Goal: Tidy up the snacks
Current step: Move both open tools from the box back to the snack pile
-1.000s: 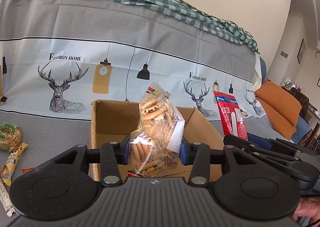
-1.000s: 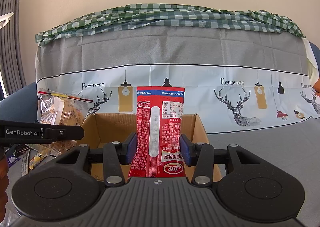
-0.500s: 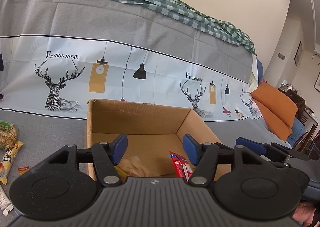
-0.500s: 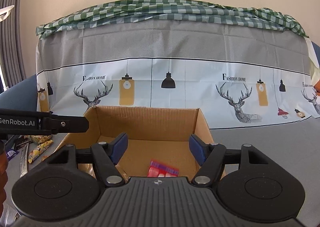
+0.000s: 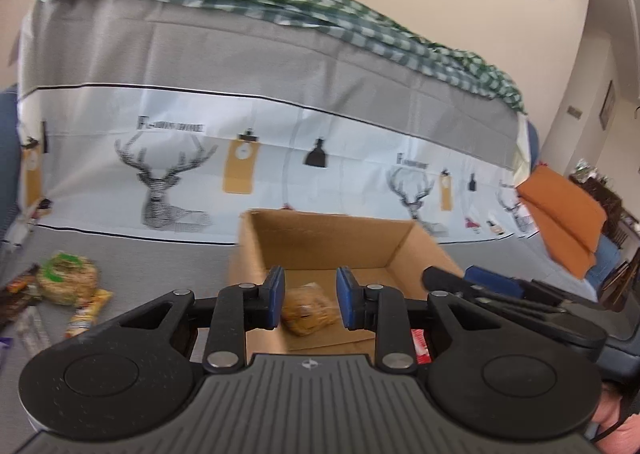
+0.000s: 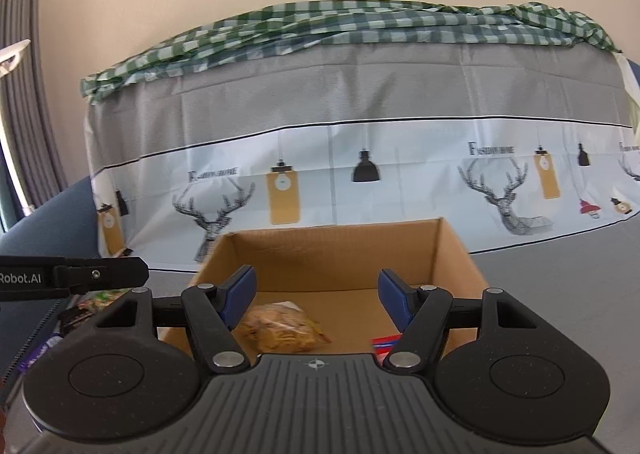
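Our left gripper [image 5: 310,302] stands with its blue pads a modest gap apart and nothing between them; the right gripper [image 6: 318,298] is spread much wider, equally empty. We hold both just above the near edge of the cardboard box [image 6: 340,250], which sits on the grey cloth in front of the draped sofa back.

Inside the box lie the biscuit bag [image 6: 280,328], towards the left of the floor, and the red packet [image 6: 385,343], only a corner of it showing past the right finger (the rest is hidden under our own tool). In our judgement both sit where they were meant to go, loose on the bottom, so no grip is needed now.

More snacks wait outside, to the left of the box: a round green-labelled bag [image 5: 68,280], a yellow bar [image 5: 89,312] just beside it and darker wrappers at the edge, too blurred to name. Those are probably our next errand.
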Demonstrator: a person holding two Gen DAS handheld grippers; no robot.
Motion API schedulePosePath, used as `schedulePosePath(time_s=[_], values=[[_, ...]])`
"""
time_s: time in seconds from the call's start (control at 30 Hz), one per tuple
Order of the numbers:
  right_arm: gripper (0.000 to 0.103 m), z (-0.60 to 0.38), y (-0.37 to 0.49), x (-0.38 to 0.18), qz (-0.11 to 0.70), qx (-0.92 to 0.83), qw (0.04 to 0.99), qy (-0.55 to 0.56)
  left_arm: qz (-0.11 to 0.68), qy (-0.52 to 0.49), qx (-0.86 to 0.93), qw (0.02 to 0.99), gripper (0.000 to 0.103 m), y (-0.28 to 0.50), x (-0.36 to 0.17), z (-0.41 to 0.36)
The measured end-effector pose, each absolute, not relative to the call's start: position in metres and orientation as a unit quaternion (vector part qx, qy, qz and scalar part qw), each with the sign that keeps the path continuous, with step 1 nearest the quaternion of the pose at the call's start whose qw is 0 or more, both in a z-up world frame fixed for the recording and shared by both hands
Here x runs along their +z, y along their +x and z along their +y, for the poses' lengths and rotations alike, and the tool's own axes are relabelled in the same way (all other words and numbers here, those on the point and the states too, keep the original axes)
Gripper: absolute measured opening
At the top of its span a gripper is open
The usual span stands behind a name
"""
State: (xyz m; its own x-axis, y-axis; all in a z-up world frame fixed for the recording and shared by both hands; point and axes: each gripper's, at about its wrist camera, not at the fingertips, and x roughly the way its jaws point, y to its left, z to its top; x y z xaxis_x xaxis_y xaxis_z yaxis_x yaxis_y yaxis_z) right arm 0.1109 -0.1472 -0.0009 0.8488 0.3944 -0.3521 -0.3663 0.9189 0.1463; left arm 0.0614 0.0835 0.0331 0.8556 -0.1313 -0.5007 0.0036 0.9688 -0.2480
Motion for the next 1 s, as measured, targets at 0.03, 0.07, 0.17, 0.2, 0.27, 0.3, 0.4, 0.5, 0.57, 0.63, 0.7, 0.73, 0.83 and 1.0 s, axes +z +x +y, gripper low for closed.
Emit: schedulePosePath(time_s=[0.03, 0.07, 0.17, 0.2, 0.27, 0.3, 0.4, 0.5, 0.57, 0.63, 0.7, 0.73, 0.83, 1.0], values=[[0.064, -0.141, 0.107, 0.001, 0.185, 0.208, 0.96, 0.041, 0.276, -0.11, -0.037, 0.954, 0.031, 0.059, 0.035, 0.093], [0.062, -0.135, 0.104, 0.003, 0.178, 0.219, 0.958, 0.045, 0.287, -0.096, -0.039, 0.952, 0.031, 0.056, 0.035, 0.102], [0.048, -0.116, 0.092, 0.007, 0.161, 0.255, 0.952, 0.055, 0.297, -0.053, -0.02, 0.953, 0.031, 0.043, 0.032, 0.129], [0.045, -0.109, 0.089, 0.008, 0.159, 0.265, 0.949, 0.057, 0.3, -0.053, -0.01, 0.952, 0.031, 0.037, 0.026, 0.142], [0.041, -0.094, 0.083, 0.007, 0.161, 0.283, 0.943, 0.063, 0.31, -0.084, 0.016, 0.947, 0.031, 0.029, 0.011, 0.169], [0.038, -0.086, 0.082, 0.006, 0.165, 0.292, 0.94, 0.067, 0.327, -0.106, 0.029, 0.939, 0.03, 0.027, 0.002, 0.182], [0.037, -0.061, 0.076, 0.002, 0.177, 0.315, 0.929, 0.074, 0.328, -0.142, 0.058, 0.932, 0.023, 0.019, -0.006, 0.212], [0.037, -0.035, 0.07, -0.003, 0.187, 0.338, 0.919, 0.072, 0.338, -0.15, 0.081, 0.926, 0.023, 0.013, -0.021, 0.23], [0.038, -0.019, 0.066, -0.007, 0.193, 0.354, 0.913, 0.064, 0.354, -0.146, 0.093, 0.919, 0.023, 0.014, -0.031, 0.239], [0.038, -0.004, 0.062, -0.011, 0.197, 0.368, 0.907, 0.054, 0.357, -0.128, 0.102, 0.92, 0.023, 0.015, -0.034, 0.243], [0.038, 0.009, 0.06, -0.014, 0.203, 0.38, 0.901, 0.045, 0.356, -0.114, 0.106, 0.921, 0.023, 0.014, -0.036, 0.245], [0.038, 0.014, 0.059, -0.016, 0.205, 0.385, 0.899, 0.043, 0.359, -0.11, 0.106, 0.921, 0.023, 0.014, -0.038, 0.247], [0.038, 0.028, 0.06, -0.02, 0.211, 0.394, 0.894, 0.038, 0.366, -0.085, 0.121, 0.919, 0.023, 0.016, -0.042, 0.249], [0.038, 0.051, 0.073, -0.038, 0.248, 0.379, 0.891, 0.038, 0.401, -0.076, 0.171, 0.897, 0.023, 0.024, -0.058, 0.269]])
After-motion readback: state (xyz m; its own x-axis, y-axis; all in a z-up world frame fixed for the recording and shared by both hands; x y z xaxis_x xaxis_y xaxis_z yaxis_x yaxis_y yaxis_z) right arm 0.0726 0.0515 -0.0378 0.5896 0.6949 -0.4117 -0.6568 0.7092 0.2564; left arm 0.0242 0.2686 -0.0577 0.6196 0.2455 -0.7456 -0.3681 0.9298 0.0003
